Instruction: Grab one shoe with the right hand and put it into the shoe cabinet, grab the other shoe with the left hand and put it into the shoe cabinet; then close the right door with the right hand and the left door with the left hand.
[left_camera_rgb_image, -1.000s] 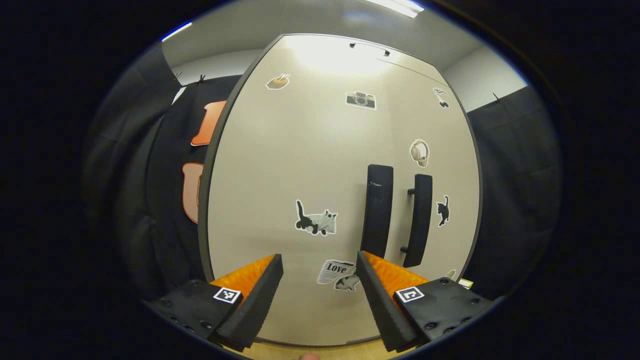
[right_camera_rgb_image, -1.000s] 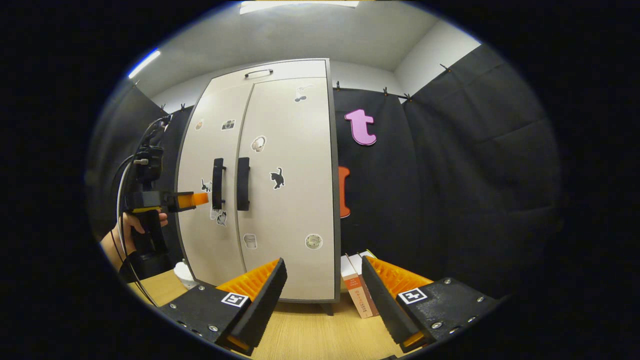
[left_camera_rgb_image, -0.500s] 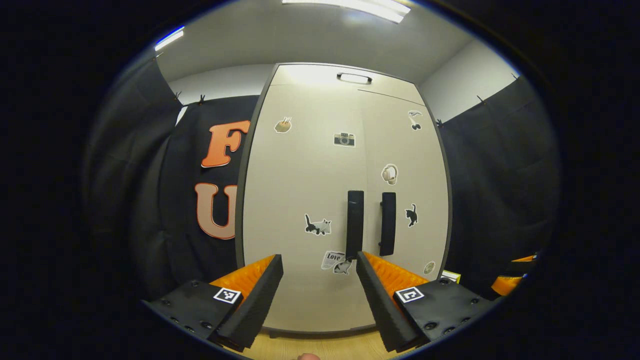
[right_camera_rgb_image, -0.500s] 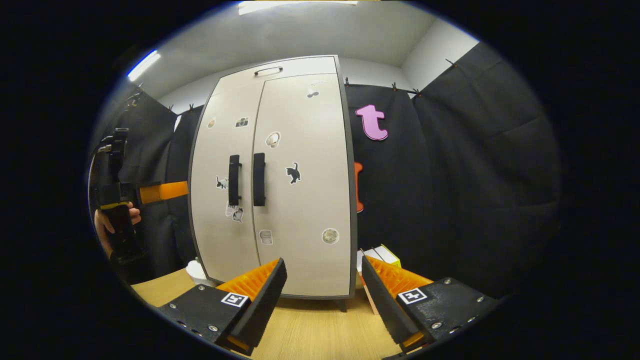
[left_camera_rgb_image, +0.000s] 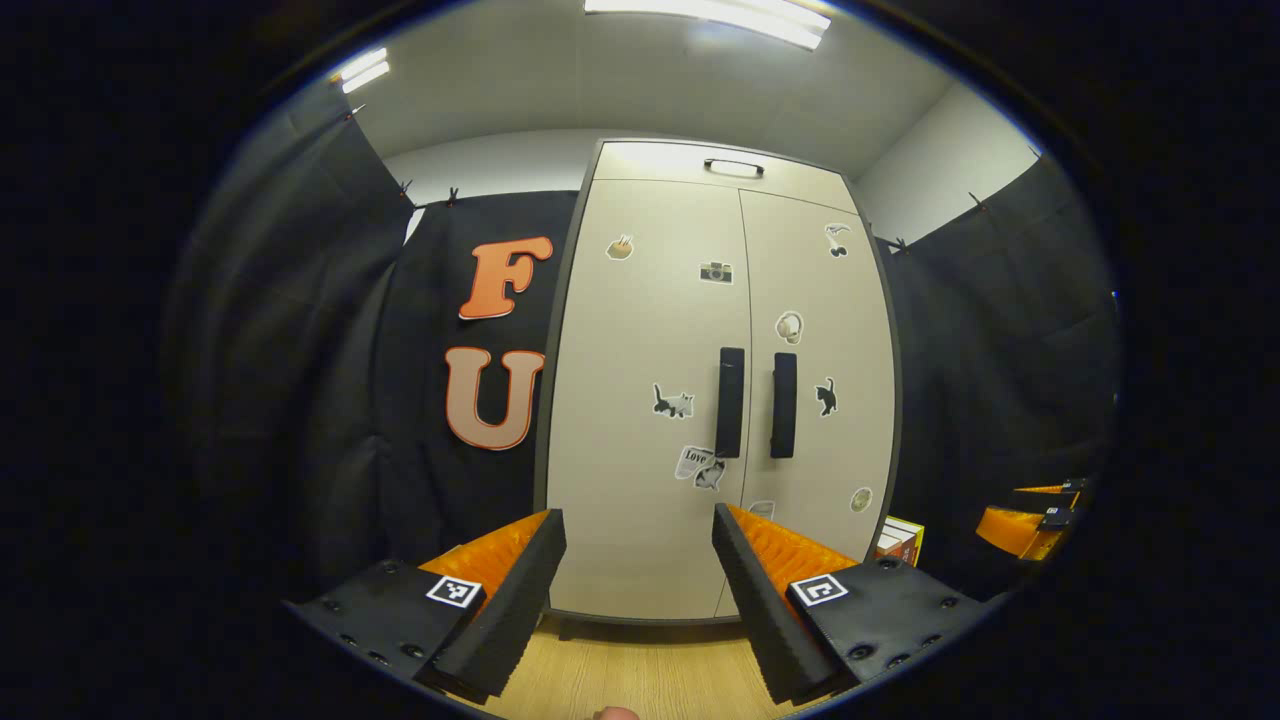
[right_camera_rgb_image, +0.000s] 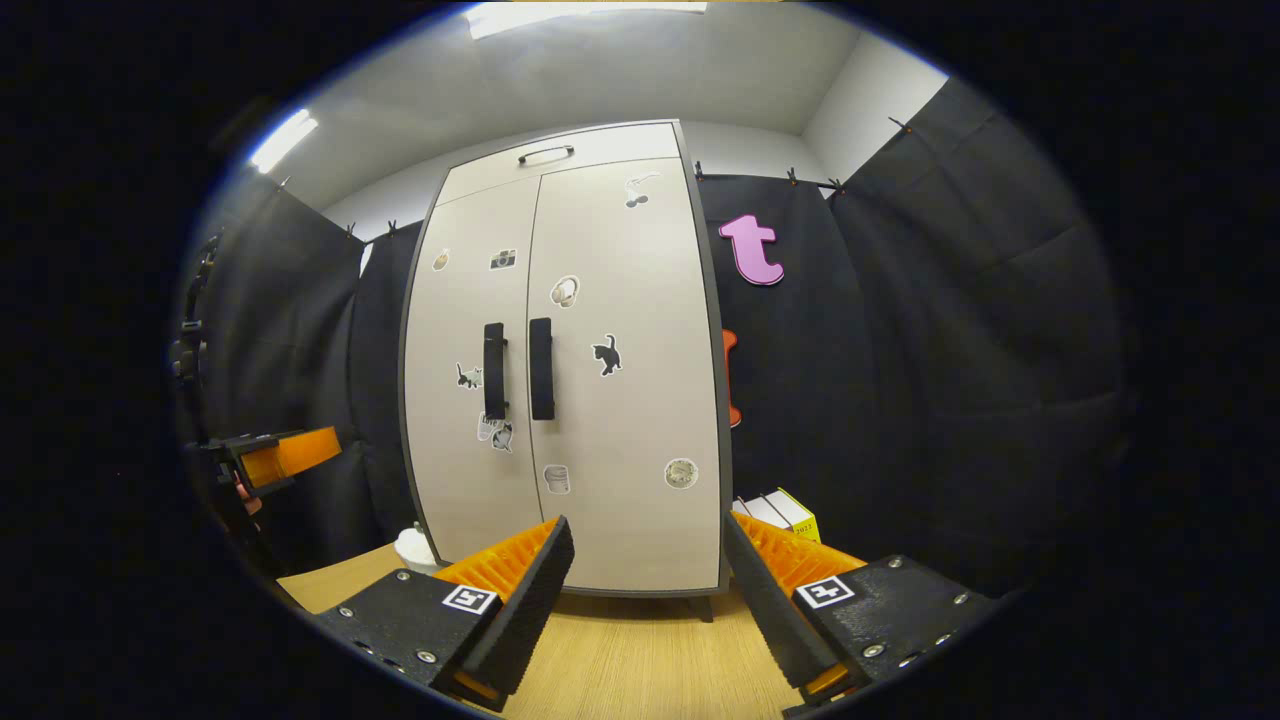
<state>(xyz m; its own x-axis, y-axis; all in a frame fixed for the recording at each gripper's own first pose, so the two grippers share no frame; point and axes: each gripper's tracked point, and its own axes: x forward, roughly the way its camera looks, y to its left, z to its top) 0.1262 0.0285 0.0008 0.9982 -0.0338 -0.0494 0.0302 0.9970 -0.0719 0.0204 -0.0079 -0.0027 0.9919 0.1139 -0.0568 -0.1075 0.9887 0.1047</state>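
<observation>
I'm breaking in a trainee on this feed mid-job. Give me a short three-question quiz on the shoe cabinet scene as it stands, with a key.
1. True or false: both doors of the shoe cabinet are shut.
2. What stands on the floor beside the cabinet's right side? A) a box with a yellow face B) a shoe C) a bucket
3. Fill in: the left gripper and the right gripper both have their jaws ____, with nothing between them.

Key:
1. True: the left door and right door lie flush, their two dark handles side by side.
2. A, the box.
3. open
</observation>
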